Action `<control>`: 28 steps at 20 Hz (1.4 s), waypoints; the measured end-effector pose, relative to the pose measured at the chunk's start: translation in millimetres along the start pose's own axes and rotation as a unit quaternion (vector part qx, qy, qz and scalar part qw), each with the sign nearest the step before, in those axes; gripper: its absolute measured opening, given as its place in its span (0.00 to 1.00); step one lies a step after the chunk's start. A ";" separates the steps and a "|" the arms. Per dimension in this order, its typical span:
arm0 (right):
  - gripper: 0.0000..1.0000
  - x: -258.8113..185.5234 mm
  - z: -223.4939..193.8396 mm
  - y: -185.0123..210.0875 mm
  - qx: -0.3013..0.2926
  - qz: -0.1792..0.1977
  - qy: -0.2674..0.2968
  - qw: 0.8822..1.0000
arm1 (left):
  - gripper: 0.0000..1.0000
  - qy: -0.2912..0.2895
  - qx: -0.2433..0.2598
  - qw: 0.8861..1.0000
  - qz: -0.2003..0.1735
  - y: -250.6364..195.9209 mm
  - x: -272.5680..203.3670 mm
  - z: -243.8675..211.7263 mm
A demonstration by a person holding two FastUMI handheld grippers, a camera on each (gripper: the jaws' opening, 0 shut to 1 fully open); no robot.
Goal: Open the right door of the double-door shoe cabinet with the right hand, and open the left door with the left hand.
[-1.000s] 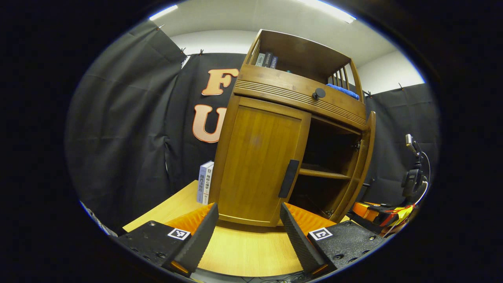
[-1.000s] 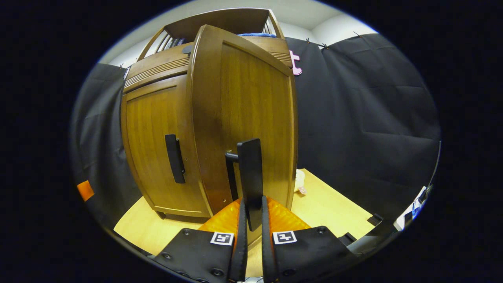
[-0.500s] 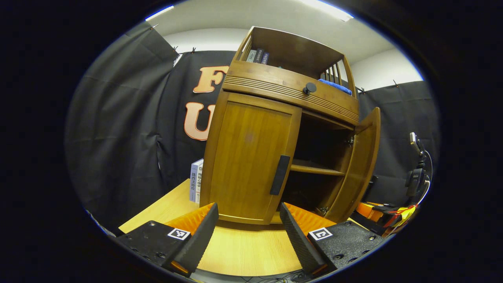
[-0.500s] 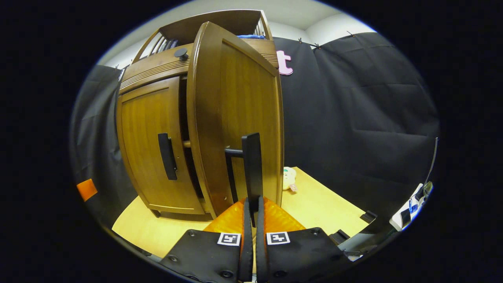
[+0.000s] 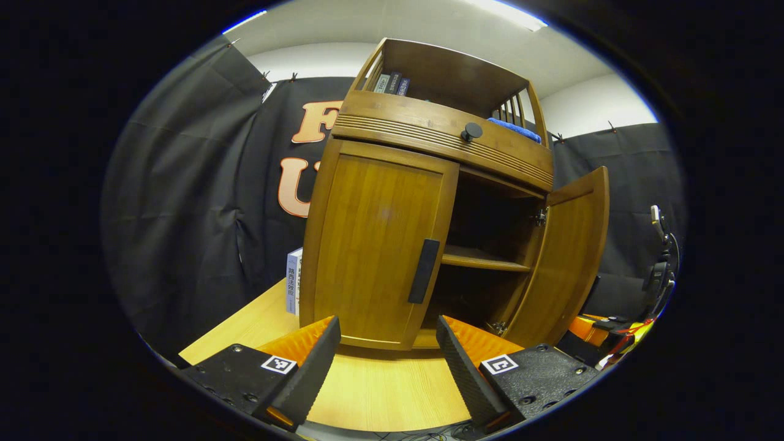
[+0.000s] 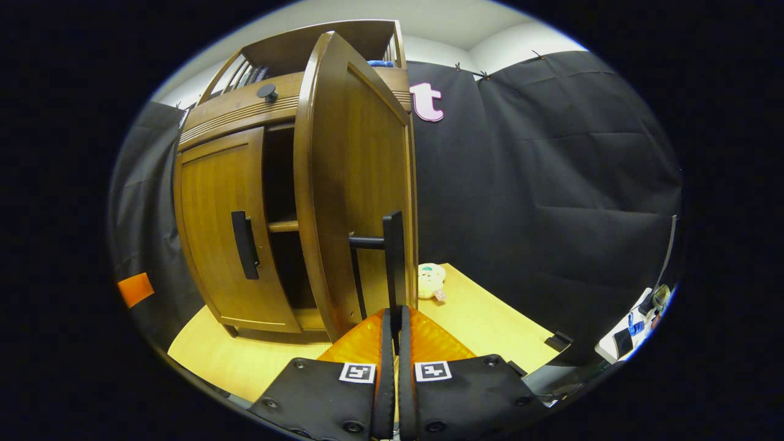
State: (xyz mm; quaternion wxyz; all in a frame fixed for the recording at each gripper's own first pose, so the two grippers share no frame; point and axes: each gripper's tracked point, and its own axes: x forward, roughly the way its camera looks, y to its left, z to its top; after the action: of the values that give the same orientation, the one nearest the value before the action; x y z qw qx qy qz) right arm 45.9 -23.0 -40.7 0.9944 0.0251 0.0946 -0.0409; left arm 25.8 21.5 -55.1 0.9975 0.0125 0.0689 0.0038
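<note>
The brown wooden double-door shoe cabinet (image 5: 429, 202) stands on the pale wood-grain tabletop (image 5: 380, 392). Its right door (image 6: 349, 184) hangs well open, showing a shelf inside. The right gripper (image 6: 395, 331) has its jaws pinching the lower end of that door's black bar handle (image 6: 394, 257), which stands off the panel on a short post. The cabinet's left door (image 5: 376, 245) is shut, its flat black vertical handle (image 5: 424, 271) on the edge nearest the opening. The left gripper (image 5: 386, 349) hovers in front of the cabinet, jaws spread wide and empty. The doors look stiff, smooth and varnished, likely light on their hinges; the slim rigid handle is the sensible hold, since bare panel would probably slip.
</note>
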 end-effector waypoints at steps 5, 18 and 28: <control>0.10 -9.9 6.5 -23.5 -0.019 -0.017 -0.017 1.000 | 0.92 0.002 -0.002 1.000 -0.005 -18.3 7.3 -4.1; 0.08 -27.1 16.2 -147.3 0.015 -0.131 -0.020 0.991 | 0.92 0.002 0.009 1.000 -0.012 -56.2 24.5 -10.4; 0.09 -40.5 16.0 -178.9 0.032 -0.138 -0.020 0.990 | 0.92 -0.017 0.034 0.999 -0.002 -69.3 52.6 0.4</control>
State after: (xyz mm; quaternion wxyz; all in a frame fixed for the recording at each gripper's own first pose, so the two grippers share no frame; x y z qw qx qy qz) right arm -6.1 -199.0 -24.9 0.9796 0.0424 0.0758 -0.1812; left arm 78.4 -47.4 -63.7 0.9976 0.0463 0.0524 -0.0007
